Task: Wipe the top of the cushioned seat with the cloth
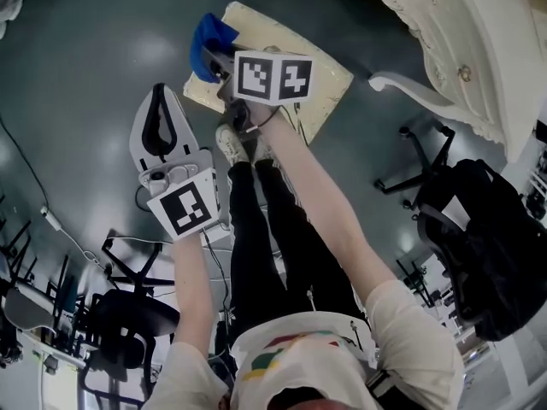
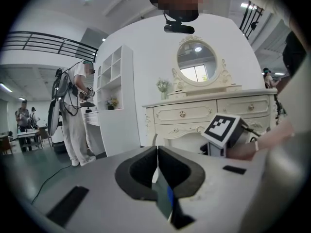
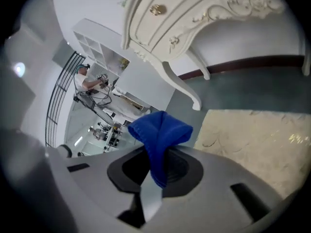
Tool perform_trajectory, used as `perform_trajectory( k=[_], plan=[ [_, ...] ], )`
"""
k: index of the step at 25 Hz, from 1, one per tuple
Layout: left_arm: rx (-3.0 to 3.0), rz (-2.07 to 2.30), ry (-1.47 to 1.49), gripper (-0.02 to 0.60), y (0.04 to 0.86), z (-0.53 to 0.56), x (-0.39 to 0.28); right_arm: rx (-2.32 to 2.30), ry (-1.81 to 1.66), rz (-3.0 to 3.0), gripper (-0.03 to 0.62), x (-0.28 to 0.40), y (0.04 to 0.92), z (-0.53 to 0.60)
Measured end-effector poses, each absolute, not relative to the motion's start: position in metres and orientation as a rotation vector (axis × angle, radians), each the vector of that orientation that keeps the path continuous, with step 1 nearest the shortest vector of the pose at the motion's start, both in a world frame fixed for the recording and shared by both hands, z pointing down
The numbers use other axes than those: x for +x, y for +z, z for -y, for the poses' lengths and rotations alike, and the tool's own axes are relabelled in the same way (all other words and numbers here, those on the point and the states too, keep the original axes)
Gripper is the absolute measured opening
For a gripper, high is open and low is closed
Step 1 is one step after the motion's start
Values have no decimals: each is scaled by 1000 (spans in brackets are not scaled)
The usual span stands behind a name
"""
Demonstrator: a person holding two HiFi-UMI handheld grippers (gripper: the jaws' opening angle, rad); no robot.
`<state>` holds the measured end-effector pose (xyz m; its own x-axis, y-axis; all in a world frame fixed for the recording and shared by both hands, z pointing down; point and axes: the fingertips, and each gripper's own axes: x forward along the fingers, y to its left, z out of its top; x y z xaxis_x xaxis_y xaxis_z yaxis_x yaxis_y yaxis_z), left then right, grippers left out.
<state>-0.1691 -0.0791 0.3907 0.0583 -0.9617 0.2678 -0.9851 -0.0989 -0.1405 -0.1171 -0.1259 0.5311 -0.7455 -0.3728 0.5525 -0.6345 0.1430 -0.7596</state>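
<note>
A blue cloth (image 1: 212, 37) is bunched in my right gripper (image 1: 210, 58), which is shut on it over the far left corner of the cream cushioned seat (image 1: 325, 84). In the right gripper view the cloth (image 3: 160, 132) sticks up from the closed jaws of that gripper (image 3: 158, 164), and the seat top (image 3: 257, 135) lies just beyond to the right. My left gripper (image 1: 159, 101) hangs nearer my body, left of the seat and off it. In its own view my left gripper (image 2: 157, 154) has its jaws pressed together, holding nothing.
A white carved dressing table (image 1: 444, 24) stands right of the seat; its curved leg (image 3: 189, 89) is close behind the cloth. Black office chairs (image 1: 128, 314) and a black bag (image 1: 487, 246) flank my legs. A person in white (image 2: 77, 115) stands by a white shelf unit (image 2: 116, 96).
</note>
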Motion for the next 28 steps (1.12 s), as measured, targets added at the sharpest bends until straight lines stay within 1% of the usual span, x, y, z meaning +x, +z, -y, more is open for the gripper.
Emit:
perform_trajectory(
  k=[3, 5, 11, 22, 28],
  plan=[
    [2199, 2067, 459, 6, 396, 78, -178, 1000, 1823, 2117, 34, -129, 556, 129],
    [2178, 2082, 448, 6, 398, 79, -182, 1026, 1848, 2064, 34, -129, 574, 130],
    [2175, 2076, 461, 6, 402, 79, -189, 1080, 1746, 1975, 34, -113, 603, 135],
    [2194, 2070, 468, 6, 401, 85, -180, 1066, 1604, 1946, 34, -81, 611, 123],
    [2213, 2071, 455, 6, 396, 86, -167, 1070, 1572, 1921, 34, -44, 613, 104]
  ],
)
